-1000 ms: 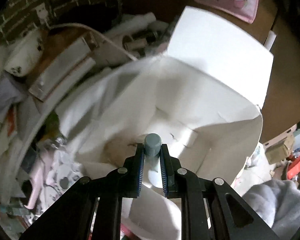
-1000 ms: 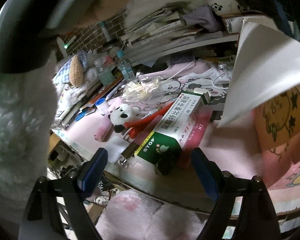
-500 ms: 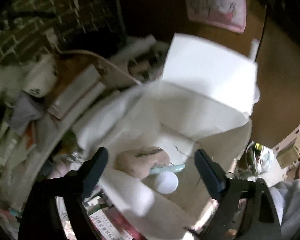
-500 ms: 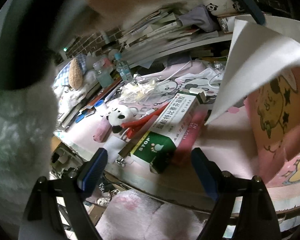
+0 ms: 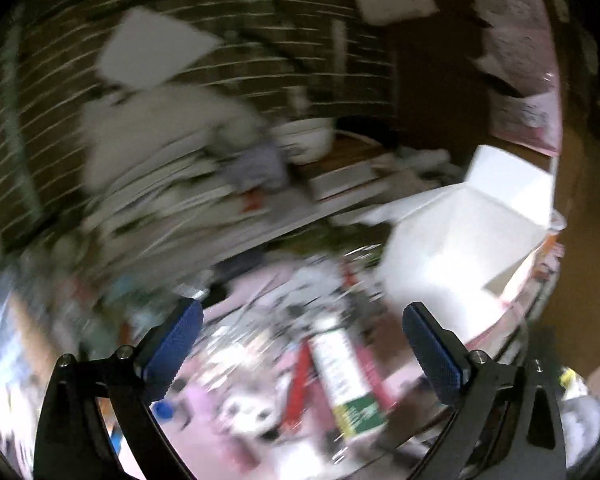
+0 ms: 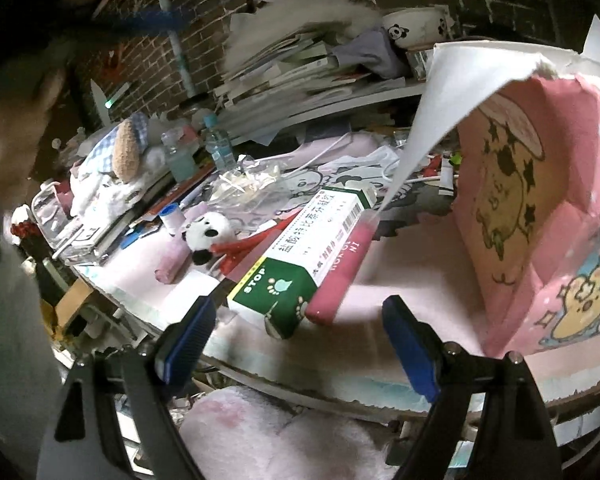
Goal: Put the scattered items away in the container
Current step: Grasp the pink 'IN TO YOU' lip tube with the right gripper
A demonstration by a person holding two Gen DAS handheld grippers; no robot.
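The medicine box [image 6: 300, 264], green-ended and white along its length, lies flat on the pink worktop [image 6: 416, 276], just ahead of the right tool [image 6: 296, 338], whose blue pads stand apart with nothing between them. It looks a light, stiff cardboard carton that would crush under a hard squeeze; its long narrow sides seem the natural place to pinch, near the green end that overhangs the worktop's edge. A pink flat case [image 6: 342, 276] lies against the box on the side towards the pink container. Beyond the box sit a small panda toy [image 6: 206, 234], soft and easy to pinch by the body, a red strip [image 6: 252, 240] beside it, a pink tube [image 6: 172, 266], a small blue-capped bottle [image 6: 170, 216] and a crinkled clear wrapper [image 6: 248, 178], which is likely slippery and springy.

The left tool [image 5: 300, 344] is opening wide with nothing between its pads, the same medicine box [image 5: 346, 380] blurred just ahead of it.

To the far side of the box from the panda toy stands the container [image 6: 540, 216], a pink cartoon-printed box with a white lining and a raised white flap [image 6: 452, 92]. What lies inside cannot be seen from either camera. Judged from the clutter left around the medicine box, much tidying remains.
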